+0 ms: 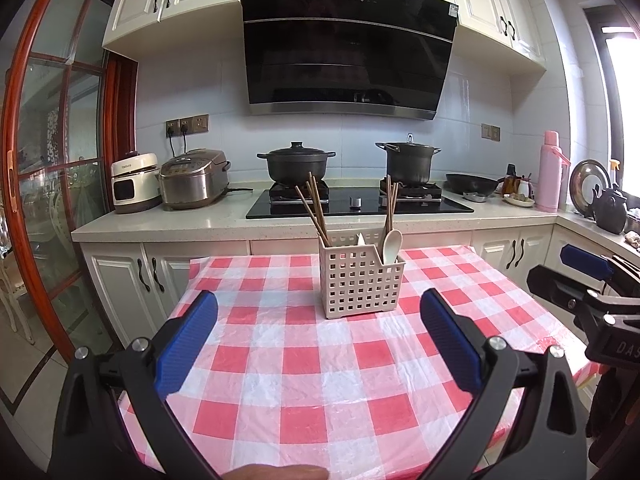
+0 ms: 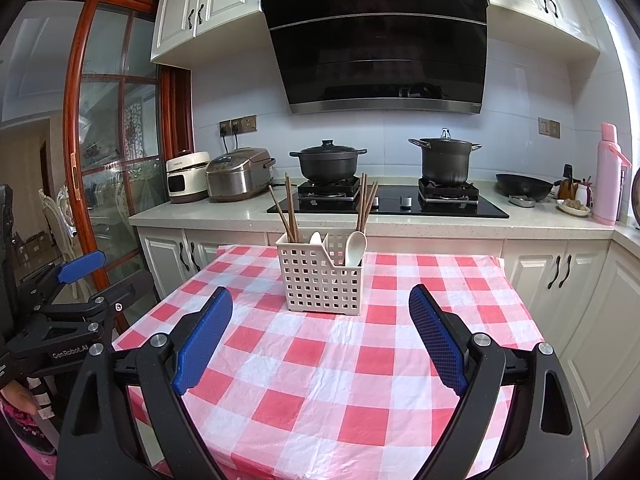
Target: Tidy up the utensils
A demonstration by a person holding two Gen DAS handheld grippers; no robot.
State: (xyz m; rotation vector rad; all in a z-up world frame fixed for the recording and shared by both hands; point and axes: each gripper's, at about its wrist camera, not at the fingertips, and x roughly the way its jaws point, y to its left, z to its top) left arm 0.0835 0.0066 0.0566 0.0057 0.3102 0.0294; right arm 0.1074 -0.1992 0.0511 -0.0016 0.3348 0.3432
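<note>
Apparently I am looking at a job that is close to finished, judging by how things lie. I am seeing the white perforated plastic utensil caddy (image 1: 362,282) standing upright on the counter, which is covered by a red-and-white checked plastic cloth (image 1: 304,364). Two bunches of brown wooden chopsticks (image 1: 314,210) are leaning out of it, one from its left compartment and another from the right (image 2: 366,206), and a white ceramic spoon (image 1: 391,246) is resting bowl-up in the right compartment, with a second white spoon tip (image 2: 315,237) showing nearer the middle. I am finding no loose utensil lying anywhere on the cloth, so I am judging that little or nothing is left to sort, though I cannot tell what lies outside these views.

I am holding the left tool (image 1: 318,344) spread wide, its blue pads gripping nothing and touching nothing, hovering above the cloth short of the caddy. I am keeping the right tool (image 2: 320,336) equally released and empty, well apart from the caddy too.
</note>
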